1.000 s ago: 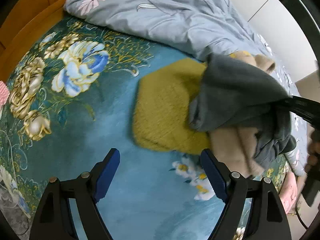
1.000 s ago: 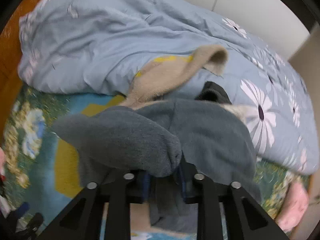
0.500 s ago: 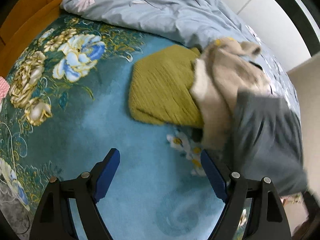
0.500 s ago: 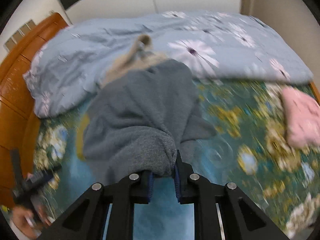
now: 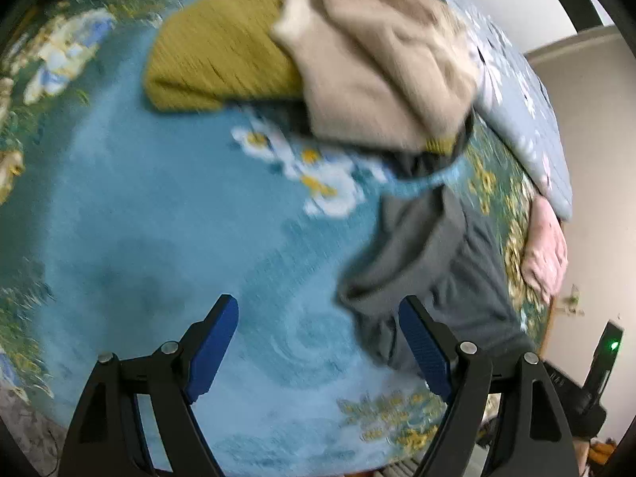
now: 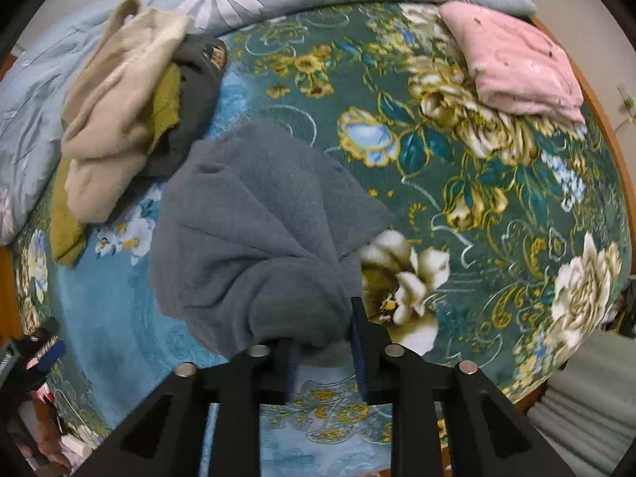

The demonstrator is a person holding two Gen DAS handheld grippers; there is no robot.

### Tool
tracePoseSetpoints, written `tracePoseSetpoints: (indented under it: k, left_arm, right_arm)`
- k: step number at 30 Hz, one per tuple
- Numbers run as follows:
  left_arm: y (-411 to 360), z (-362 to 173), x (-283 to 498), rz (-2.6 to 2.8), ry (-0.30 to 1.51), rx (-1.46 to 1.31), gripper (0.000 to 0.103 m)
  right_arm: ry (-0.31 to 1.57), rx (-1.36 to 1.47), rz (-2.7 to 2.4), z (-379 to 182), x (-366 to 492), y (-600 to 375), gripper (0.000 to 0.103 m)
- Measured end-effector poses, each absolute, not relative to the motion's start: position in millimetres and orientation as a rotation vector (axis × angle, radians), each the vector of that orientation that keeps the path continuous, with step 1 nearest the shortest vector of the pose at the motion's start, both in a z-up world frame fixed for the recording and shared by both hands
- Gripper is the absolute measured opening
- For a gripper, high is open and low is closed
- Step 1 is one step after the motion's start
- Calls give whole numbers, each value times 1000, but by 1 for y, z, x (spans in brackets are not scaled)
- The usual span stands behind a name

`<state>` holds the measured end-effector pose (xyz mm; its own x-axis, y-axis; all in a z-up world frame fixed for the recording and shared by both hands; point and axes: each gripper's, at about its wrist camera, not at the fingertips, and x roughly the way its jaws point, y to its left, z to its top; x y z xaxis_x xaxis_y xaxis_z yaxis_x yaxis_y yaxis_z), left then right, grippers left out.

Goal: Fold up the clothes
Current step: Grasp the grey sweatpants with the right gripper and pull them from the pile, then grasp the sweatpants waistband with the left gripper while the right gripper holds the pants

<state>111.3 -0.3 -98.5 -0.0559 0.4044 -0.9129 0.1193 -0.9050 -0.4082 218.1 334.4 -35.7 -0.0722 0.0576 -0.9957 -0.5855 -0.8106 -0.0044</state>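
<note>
grey garment (image 6: 254,214) now pulled off the pile, bunched, right gripper (image 6: 322,342) clamped on it, left gripper (image 5: 318,342) apart

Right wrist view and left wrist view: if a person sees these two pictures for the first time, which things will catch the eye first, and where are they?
First the grey garment, bunched in the shut right gripper and draped over the floral bedspread. Next the pile at upper left, where a beige garment lies over a mustard one. The left gripper hangs open over bare blue cloth.
</note>
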Motion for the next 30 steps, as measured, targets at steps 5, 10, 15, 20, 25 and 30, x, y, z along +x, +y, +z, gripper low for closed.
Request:
tracePoseSetpoints:
  k: [5, 10, 15, 20, 25, 30]
  left_arm:
    - [18, -128, 121, 1960, -615, -2044, 83]
    - [41, -154, 120, 1883, -533, -2025, 82]
    - [79, -163, 108, 1836, -263, -1886, 82]
    - [114, -174, 85, 1744, -123, -1798, 83]
    - [123, -188, 73, 1674, -174, -1799, 83]
    - [133, -203, 61, 1604, -223, -1798, 64]
  right_arm:
    - [379, -1780, 1954, -14, 234, 330, 50]
    - [415, -1717, 1877, 9, 274, 349, 52]
    - [471, -1690, 1828, 18, 301, 353, 52]
    - [466, -1726, 1818, 11, 306, 339, 52]
    - [452, -1783, 1820, 1, 304, 322, 52]
    - [435, -1819, 1817, -5, 300, 318, 52]
